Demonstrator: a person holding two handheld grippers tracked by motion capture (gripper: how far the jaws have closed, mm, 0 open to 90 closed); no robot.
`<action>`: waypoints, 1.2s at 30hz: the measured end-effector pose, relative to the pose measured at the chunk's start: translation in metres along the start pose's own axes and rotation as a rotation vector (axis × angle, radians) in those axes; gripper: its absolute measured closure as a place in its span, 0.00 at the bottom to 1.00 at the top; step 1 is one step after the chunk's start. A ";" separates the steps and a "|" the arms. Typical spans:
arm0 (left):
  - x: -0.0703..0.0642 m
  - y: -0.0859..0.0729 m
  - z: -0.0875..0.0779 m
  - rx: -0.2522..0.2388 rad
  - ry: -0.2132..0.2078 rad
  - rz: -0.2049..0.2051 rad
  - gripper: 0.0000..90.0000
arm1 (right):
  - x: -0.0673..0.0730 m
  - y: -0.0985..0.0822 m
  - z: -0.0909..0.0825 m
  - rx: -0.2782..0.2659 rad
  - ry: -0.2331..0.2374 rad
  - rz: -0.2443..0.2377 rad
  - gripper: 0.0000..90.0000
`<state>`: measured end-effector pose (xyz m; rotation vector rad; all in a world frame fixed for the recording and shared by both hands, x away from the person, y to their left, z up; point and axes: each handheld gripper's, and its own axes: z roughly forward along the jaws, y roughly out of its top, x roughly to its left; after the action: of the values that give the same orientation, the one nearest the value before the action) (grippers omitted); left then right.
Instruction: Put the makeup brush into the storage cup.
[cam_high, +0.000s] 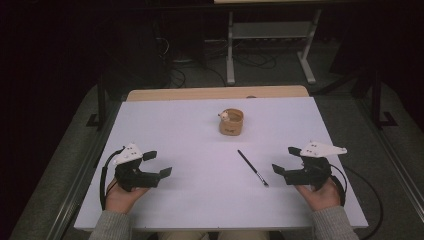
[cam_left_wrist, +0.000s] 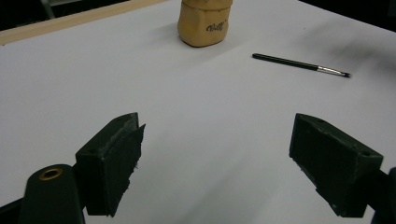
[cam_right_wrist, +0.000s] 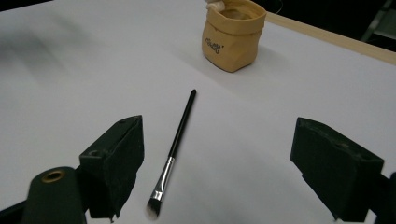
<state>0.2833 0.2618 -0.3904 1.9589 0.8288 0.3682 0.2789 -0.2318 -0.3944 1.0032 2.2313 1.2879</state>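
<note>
Right gripper view: slim black brush (cam_right_wrist: 180, 133), silver ferrule, angled pale bristles, flat on table (cam_right_wrist: 70, 84); right tool (cam_right_wrist: 217, 170) spread wide, empty.

Brush (cam_high: 252, 168) beside right claw (cam_high: 286, 161) (spread wide), untouched.

Lying on the white table (cam_high: 165, 130): 1 makeup brush (cam_high: 252, 168), 1 tan pouch (cam_high: 231, 122) holding perhaps 1 small white item (cam_high: 225, 116).

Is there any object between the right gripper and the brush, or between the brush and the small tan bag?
Nothing visible. The right gripper is open beside the brush, with bare white table between them. From the brush to the tan bag the surface is also bare. The left gripper stays far off.
</note>
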 end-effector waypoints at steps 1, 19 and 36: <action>0.000 0.000 0.000 0.000 -0.001 0.000 0.18 | 0.001 0.001 0.000 0.000 0.003 -0.002 0.18; 0.000 0.000 0.001 0.001 -0.001 0.002 0.18 | 0.011 0.012 0.007 0.022 0.028 -0.015 0.19; -0.001 0.000 0.002 0.006 -0.001 0.007 0.18 | 0.016 0.021 0.018 0.050 0.039 -0.010 0.22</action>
<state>0.2836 0.2598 -0.3909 1.9677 0.8235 0.3685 0.2870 -0.2025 -0.3848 0.9911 2.3061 1.2635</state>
